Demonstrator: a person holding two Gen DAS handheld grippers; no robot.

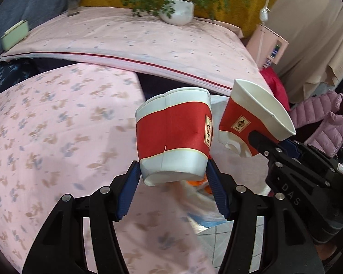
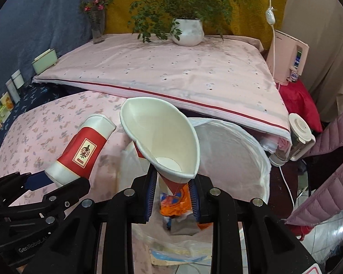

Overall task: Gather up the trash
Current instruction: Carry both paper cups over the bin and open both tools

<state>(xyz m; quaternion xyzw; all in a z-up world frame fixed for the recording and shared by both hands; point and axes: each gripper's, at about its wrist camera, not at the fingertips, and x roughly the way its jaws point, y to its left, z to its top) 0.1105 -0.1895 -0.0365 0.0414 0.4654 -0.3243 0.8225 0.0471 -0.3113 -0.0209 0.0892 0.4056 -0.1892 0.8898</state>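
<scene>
Left gripper (image 1: 173,171) (right gripper (image 2: 172,188) too) clamped.

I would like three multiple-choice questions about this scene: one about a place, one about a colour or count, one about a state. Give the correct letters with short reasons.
1. Where is the bin with the white liner?
A. beside the bed, below the right tool
B. on the far bed near the plant
C. behind the curtain

2. How many red-and-white paper cups are held?
A. one
B. two
C. three

3. What state is the right cup in?
A. round and undamaged
B. squeezed flat at its base
C. torn in two

Answers:
1 A: trash shows in the bin under the right tool.
2 B: the left tool holds the left cup, the right tool the other.
3 B: its mouth is pinched to a point.
</scene>
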